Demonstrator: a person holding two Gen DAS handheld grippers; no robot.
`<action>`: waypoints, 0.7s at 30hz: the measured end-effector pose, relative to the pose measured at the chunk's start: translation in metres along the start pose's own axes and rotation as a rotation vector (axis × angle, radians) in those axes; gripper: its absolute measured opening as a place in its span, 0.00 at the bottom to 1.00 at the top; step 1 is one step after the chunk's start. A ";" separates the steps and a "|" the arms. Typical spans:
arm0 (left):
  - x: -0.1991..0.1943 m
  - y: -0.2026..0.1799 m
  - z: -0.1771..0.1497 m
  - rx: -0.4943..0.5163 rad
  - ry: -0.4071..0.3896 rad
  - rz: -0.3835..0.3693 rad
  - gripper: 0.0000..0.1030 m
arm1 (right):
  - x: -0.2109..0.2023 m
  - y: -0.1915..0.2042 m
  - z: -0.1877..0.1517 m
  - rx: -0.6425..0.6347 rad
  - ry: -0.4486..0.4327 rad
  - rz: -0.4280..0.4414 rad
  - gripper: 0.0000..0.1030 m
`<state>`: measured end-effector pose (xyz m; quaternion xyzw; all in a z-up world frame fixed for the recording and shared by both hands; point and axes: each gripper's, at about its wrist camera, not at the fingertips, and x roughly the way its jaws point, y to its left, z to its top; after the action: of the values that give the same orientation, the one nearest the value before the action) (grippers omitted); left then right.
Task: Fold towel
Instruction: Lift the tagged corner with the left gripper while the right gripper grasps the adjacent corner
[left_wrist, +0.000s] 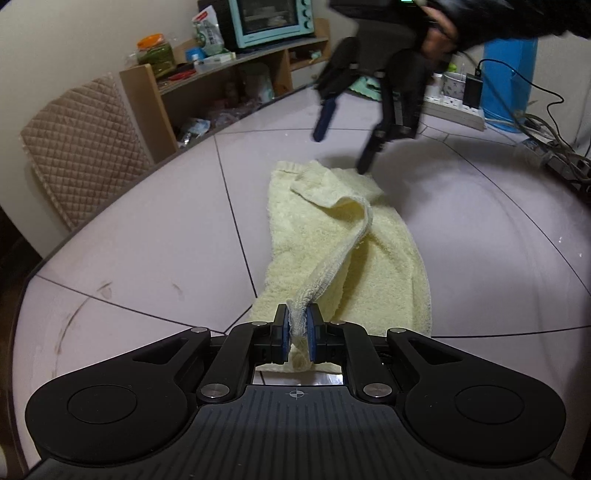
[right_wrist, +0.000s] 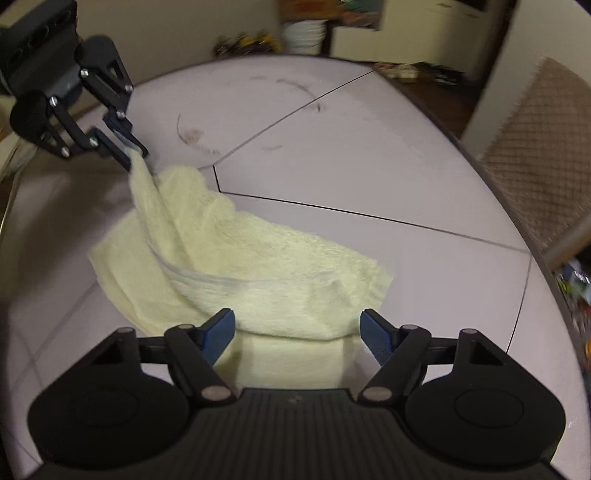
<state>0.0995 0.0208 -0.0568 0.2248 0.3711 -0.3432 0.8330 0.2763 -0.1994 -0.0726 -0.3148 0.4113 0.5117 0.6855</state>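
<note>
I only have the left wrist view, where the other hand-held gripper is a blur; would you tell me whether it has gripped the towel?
Observer: No. In the right wrist view the right hand-held gripper is open, with its blue pads on either side of the towel and not pressing it.
Operator: What lies between them?
Observer: A rounded fold at the towel's end.
Operator: And beside that fold?
Observer: One towel corner lies flat on the table, just beyond the right-hand pad.
</note>
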 end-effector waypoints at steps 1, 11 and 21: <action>0.000 0.000 0.000 -0.002 0.002 -0.003 0.10 | 0.004 -0.008 0.003 -0.002 0.009 0.026 0.69; 0.000 0.001 -0.001 -0.065 0.011 0.002 0.10 | 0.044 -0.037 0.027 -0.060 0.122 0.201 0.33; -0.009 0.005 0.001 -0.089 0.001 -0.002 0.10 | 0.023 -0.043 0.022 0.010 0.043 0.265 0.09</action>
<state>0.0991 0.0270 -0.0484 0.1873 0.3865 -0.3269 0.8418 0.3261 -0.1829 -0.0822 -0.2652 0.4666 0.5886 0.6045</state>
